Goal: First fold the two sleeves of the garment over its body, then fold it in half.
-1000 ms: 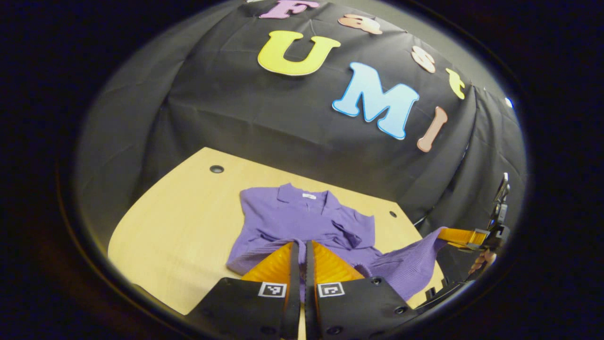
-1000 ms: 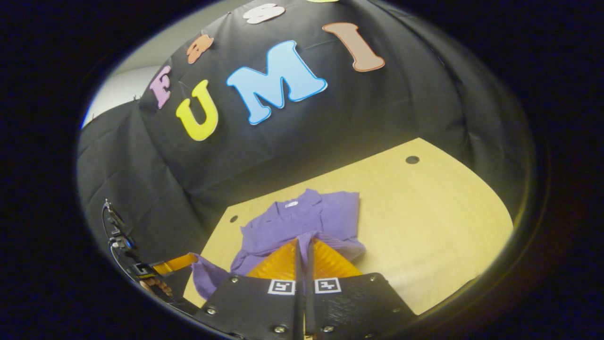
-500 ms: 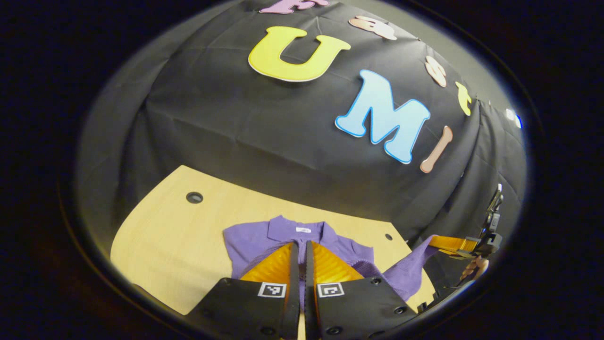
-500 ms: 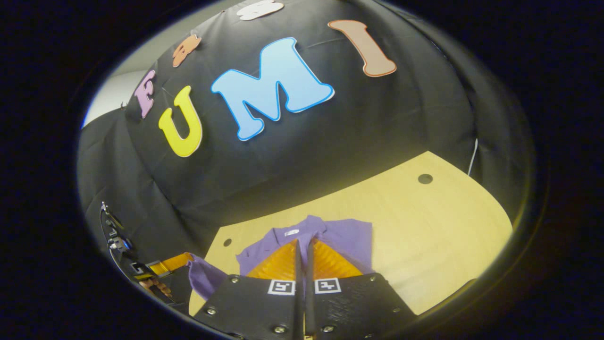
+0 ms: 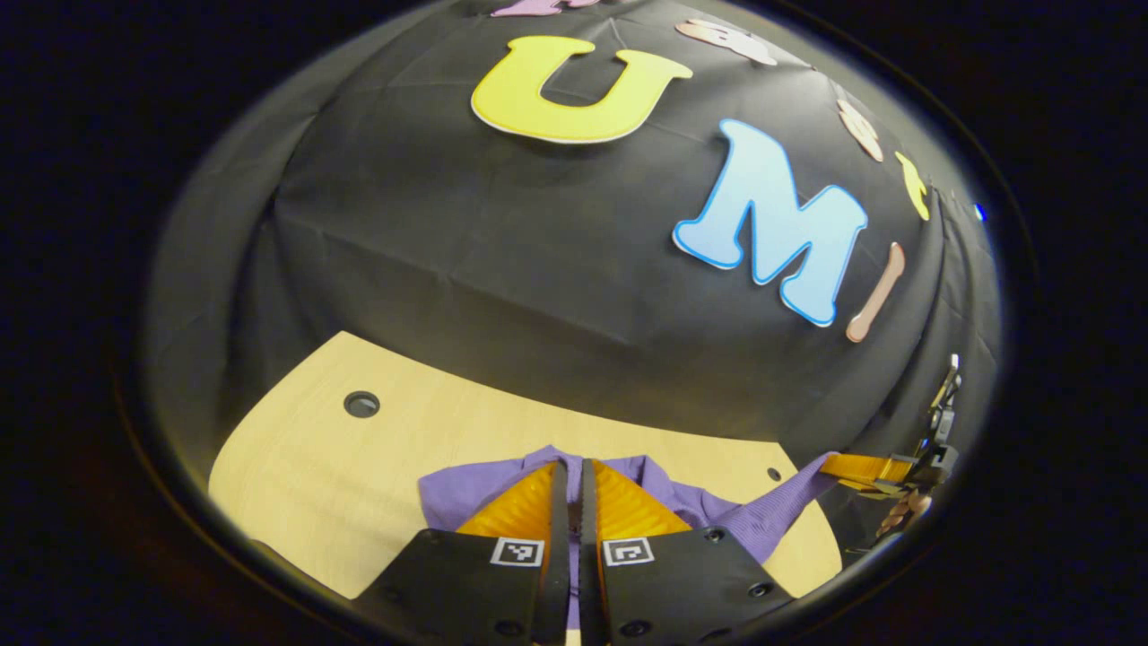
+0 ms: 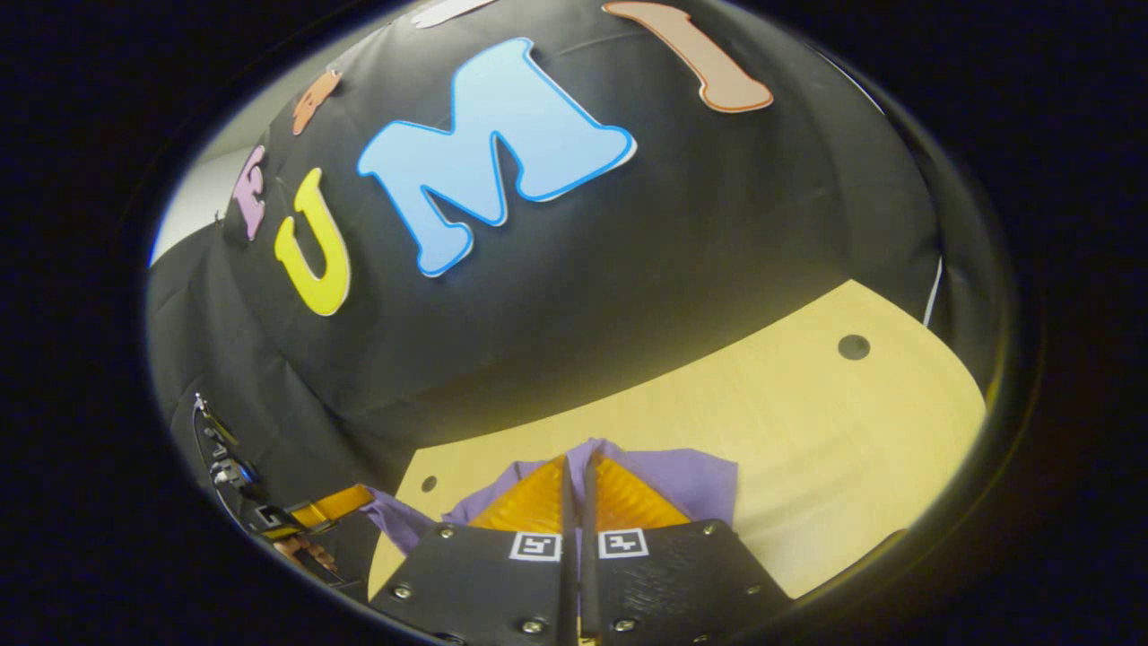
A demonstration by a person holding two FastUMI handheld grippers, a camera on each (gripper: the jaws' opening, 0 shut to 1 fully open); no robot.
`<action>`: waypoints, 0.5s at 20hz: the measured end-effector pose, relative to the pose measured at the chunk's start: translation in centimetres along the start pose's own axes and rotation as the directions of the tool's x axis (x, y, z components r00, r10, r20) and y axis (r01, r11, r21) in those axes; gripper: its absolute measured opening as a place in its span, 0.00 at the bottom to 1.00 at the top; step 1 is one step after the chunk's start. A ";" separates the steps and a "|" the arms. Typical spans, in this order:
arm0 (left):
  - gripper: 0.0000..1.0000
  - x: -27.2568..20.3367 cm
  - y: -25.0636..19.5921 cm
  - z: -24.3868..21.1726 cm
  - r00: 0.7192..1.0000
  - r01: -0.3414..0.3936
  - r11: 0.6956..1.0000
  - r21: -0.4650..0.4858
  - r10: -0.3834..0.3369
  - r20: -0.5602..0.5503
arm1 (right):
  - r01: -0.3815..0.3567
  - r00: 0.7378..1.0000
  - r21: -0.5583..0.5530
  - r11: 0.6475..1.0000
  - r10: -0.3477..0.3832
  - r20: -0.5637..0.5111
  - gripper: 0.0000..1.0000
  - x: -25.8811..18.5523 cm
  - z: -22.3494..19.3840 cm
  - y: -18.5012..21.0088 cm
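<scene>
Between my fingers: purple garment (image 5: pixel 502 480), its fabric pinched on both sides, spread on the desk just ahead of each gripper.
Left gripper (image 5: pixel 572 467): clamped narrow on the garment's edge.
Right gripper (image 6: pixel 575 462): clamped narrow on the garment too.
Desk (image 6: pixel 807 422): pale wood, stretching ahead and to each gripper's outer side.

garment (image 5: pixel 466 489) mostly behind fingers (image 5: pixel 525 502)
</scene>
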State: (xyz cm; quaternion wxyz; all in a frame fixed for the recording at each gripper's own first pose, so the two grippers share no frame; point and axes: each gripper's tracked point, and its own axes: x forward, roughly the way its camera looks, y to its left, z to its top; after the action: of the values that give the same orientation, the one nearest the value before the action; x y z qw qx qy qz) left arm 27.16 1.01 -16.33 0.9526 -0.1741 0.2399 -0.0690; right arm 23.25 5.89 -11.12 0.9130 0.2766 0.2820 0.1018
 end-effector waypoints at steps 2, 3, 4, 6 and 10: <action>0.10 1.9 0.8 0.4 1.000 -0.026 1.000 -0.001 0.026 0.002 | 0.027 1.000 0.019 0.999 -0.027 -0.003 0.00 1.7 0.3 -1.6; 0.10 2.9 1.3 0.6 0.999 -0.040 0.999 0.000 0.040 0.007 | 0.038 0.999 0.031 0.999 -0.038 -0.006 0.01 2.7 0.4 -2.4; 0.09 4.0 1.9 0.8 0.998 -0.056 0.998 0.005 0.055 0.012 | 0.052 0.999 0.037 0.998 -0.052 -0.009 0.01 3.5 0.4 -3.2; 0.10 5.7 3.0 0.5 0.996 -0.086 0.996 0.024 0.086 0.019 | 0.088 0.996 0.028 0.996 -0.087 -0.013 0.00 5.0 0.5 -4.9; 0.10 9.4 5.4 -1.1 0.988 -0.154 0.986 0.067 0.154 0.012 | 0.152 0.988 -0.032 0.988 -0.153 -0.009 0.01 7.7 -0.1 -7.4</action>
State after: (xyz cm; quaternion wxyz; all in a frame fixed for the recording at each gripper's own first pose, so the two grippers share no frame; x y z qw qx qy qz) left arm 35.14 3.64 -23.30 0.9613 -0.1227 0.2467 -0.0026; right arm 29.78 2.43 -18.88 0.9207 0.2394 0.3059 0.0376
